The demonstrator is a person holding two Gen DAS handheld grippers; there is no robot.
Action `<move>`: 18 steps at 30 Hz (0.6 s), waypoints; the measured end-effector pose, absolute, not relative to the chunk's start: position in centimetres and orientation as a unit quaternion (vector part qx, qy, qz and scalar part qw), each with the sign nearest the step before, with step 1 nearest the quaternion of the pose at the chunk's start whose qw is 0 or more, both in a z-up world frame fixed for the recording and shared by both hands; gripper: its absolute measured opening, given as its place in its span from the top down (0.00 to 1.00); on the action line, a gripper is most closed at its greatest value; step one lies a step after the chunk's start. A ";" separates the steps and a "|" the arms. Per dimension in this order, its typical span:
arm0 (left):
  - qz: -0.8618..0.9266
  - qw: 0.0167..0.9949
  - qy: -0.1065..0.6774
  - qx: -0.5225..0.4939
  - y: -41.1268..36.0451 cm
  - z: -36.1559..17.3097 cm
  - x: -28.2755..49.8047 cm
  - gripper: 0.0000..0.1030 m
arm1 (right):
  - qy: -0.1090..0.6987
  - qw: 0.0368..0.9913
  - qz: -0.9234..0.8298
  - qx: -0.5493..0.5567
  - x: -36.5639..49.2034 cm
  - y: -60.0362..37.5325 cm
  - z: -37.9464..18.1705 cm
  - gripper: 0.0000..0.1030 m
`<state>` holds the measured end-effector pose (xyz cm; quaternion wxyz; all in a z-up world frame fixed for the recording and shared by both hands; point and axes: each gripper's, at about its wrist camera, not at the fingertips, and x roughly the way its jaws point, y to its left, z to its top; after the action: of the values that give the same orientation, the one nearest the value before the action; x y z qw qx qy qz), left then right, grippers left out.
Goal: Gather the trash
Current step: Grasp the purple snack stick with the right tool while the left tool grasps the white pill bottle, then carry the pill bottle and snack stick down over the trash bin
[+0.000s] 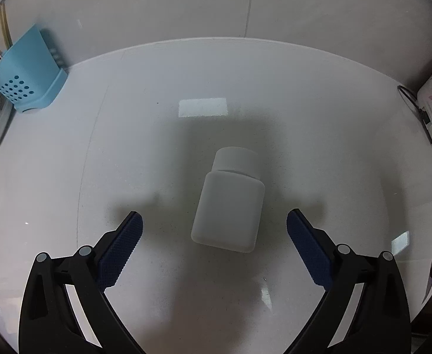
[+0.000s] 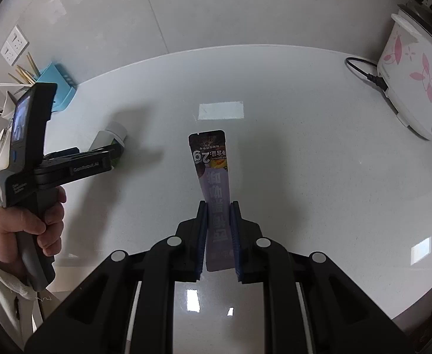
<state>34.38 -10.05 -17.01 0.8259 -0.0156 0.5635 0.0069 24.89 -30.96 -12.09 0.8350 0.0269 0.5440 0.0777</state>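
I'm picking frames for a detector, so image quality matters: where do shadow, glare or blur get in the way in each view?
Left wrist view: the white bottle lies in the gripper's dark shadow, soft-edged, with a bright rectangular glare patch beyond it on the countertop. Right wrist view: the purple sachet is sharp enough to show print; light reflections dot the counter, and fisheye bends the counter edge.

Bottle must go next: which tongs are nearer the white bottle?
Left. The left tongs straddle the white bottle, open; the right tongs, off to its side, grip a wrapper.

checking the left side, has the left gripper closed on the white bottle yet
No: the left gripper is wide open, both pads clear of the white bottle lying between them.
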 end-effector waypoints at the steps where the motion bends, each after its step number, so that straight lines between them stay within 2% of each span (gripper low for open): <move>1: 0.006 0.825 0.564 -0.014 -10.1 -17.1 34.4 0.13 | 0.545 0.834 0.080 0.029 25.0 -30.9 -12.1 0.86; 3: 0.006 0.825 0.566 -0.016 -9.9 -17.1 34.4 0.18 | 0.546 0.833 0.085 0.028 25.0 -30.7 -12.1 0.86; 6: 0.009 0.821 0.571 -0.020 -9.8 -17.4 34.3 0.33 | 0.546 0.833 0.088 0.025 24.9 -30.5 -12.0 0.86; 8: 0.012 0.810 0.586 -0.026 -9.7 -17.7 34.2 0.57 | 0.545 0.833 0.090 0.024 24.8 -30.3 -11.8 0.86; 18: 0.004 0.834 0.550 -0.039 -8.7 -13.2 30.3 0.60 | 0.524 0.846 0.098 0.010 23.9 -28.6 -9.9 0.86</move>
<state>30.33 -8.66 -13.23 0.8343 -0.0390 0.5499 0.0039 23.87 -28.61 -9.91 0.8463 0.0098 0.5235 0.0978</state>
